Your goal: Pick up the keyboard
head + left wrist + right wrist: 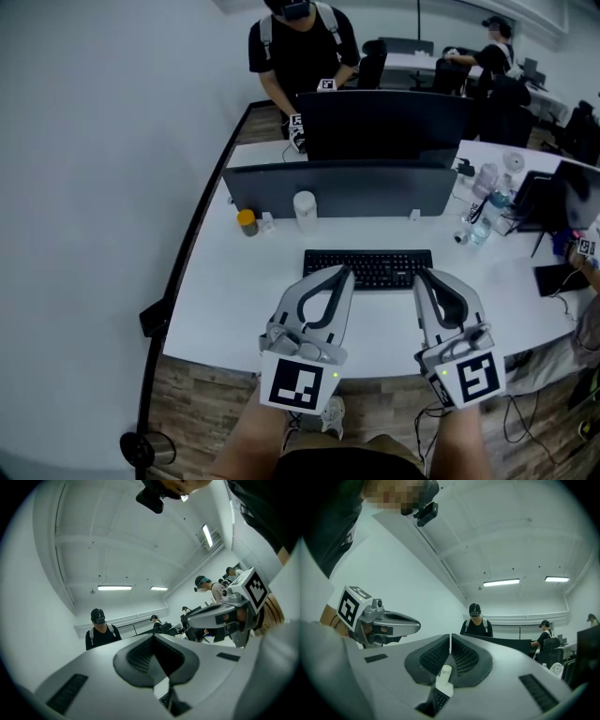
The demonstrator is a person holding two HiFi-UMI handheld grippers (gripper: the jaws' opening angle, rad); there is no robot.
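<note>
Black flat plastic keyboard (375, 262) mid white desk (234, 300), long axis parallel to front edge. Left gripper (341, 273), right gripper (422, 276): both clenched, empty, tips at keyboard's near edge, equally near.

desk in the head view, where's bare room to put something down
Bare desk lies left of the keyboard, in front of the yellow-capped jar and white cup. A smaller patch lies right of the keyboard. The far right end, around the bottles, is crowded.
</note>
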